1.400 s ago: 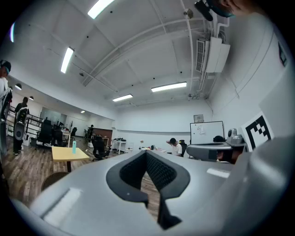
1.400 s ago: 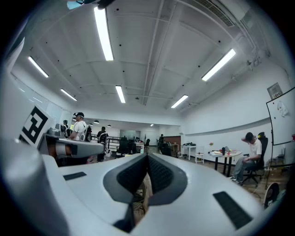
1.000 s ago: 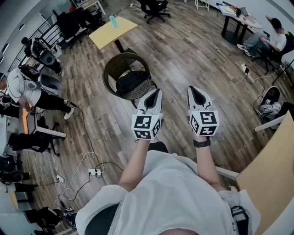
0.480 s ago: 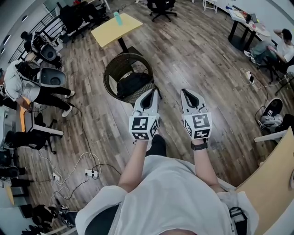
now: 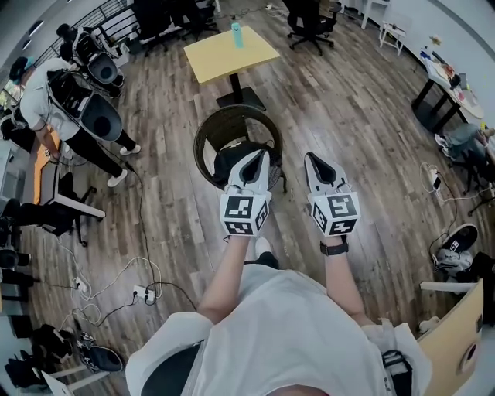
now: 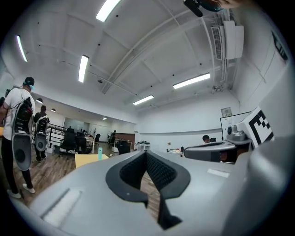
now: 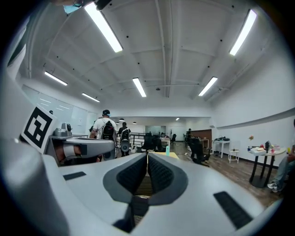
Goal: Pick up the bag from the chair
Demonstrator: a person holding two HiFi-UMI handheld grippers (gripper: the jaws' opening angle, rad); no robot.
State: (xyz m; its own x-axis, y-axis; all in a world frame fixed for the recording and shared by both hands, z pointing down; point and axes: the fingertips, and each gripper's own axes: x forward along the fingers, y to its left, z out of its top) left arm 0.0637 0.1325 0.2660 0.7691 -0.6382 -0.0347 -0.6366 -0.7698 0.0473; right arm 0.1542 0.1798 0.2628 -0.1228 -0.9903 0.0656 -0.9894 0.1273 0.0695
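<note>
A black bag (image 5: 230,155) lies on the seat of a round dark wicker chair (image 5: 210,130) in the middle of the head view. My left gripper (image 5: 258,155) is shut and empty, held level, with its tip over the chair's near right rim beside the bag. Just right of the chair, my right gripper (image 5: 312,158) is also shut and empty. In the left gripper view the left gripper (image 6: 146,153) shows its jaws pressed together; the right gripper (image 7: 147,155) looks the same in its own view. Neither gripper view shows the chair or the bag.
A yellow table (image 5: 232,56) with a teal bottle (image 5: 236,33) stands behind the chair. People with backpacks (image 5: 73,108) stand at the left. Cables and a power strip (image 5: 141,292) lie on the wood floor at lower left. Office chairs (image 5: 309,22) and desks line the far side.
The chair with the bag has come much closer to the grippers. Both grippers advanced toward it side by side and stayed shut; the left tip now overlaps the chair's rim.
</note>
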